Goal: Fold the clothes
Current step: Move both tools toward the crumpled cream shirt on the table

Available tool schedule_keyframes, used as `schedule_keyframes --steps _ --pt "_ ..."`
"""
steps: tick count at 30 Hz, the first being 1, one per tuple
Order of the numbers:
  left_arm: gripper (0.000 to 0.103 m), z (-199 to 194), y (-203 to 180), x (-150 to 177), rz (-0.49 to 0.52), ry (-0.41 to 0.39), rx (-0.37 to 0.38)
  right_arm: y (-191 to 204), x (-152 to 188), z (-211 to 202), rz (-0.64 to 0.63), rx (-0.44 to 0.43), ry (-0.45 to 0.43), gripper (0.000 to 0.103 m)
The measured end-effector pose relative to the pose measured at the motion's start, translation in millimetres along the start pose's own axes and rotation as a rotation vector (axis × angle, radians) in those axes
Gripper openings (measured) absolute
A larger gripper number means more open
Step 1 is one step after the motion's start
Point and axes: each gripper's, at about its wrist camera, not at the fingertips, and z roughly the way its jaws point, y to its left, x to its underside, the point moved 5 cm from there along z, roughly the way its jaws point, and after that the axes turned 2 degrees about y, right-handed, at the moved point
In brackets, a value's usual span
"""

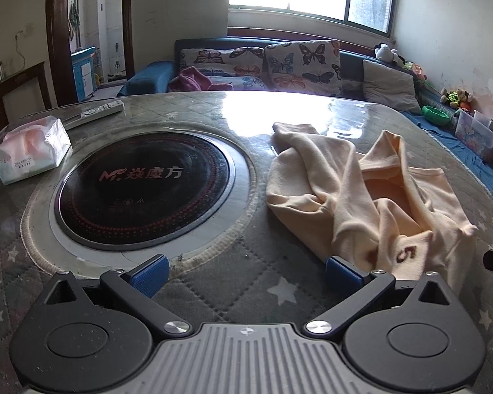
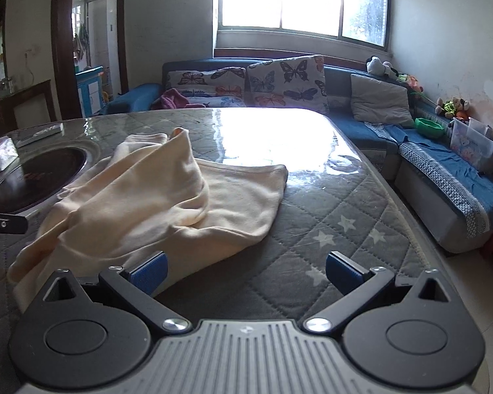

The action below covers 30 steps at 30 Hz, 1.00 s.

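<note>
A cream garment [image 1: 361,197] lies crumpled on the quilted table, with a dark "5" patch near its front hem. In the left wrist view it sits to the right of my open left gripper [image 1: 246,271], whose right pad almost touches the hem. In the right wrist view the same garment [image 2: 154,203] spreads left of centre. My right gripper [image 2: 245,271] is open, its left pad [image 2: 149,274] over the cloth's near edge and its right pad over bare quilt. Nothing is held between the fingers of either gripper.
A round black induction plate [image 1: 141,190] is set into the table [image 2: 328,229] left of the garment. A tissue pack [image 1: 29,151] and a remote [image 1: 95,111] lie at far left. A blue sofa [image 2: 443,177] with butterfly cushions borders the far and right sides.
</note>
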Motion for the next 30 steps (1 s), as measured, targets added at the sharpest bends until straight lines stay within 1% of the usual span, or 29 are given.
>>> schedule_keyframes --steps 14,26,30 --pt "0.103 -25.2 -21.5 7.4 0.042 -0.025 0.032 20.5 13.9 -19.6 -0.020 -0.039 0.007 0.103" --pt "0.103 -38.4 -27.3 20.8 0.063 -0.019 0.032 28.6 24.5 -30.8 -0.027 -0.048 0.011 0.103" --pt "0.103 -42.2 -30.5 25.8 0.085 -0.015 0.024 28.3 28.4 -33.1 -0.021 -0.049 0.011 0.103"
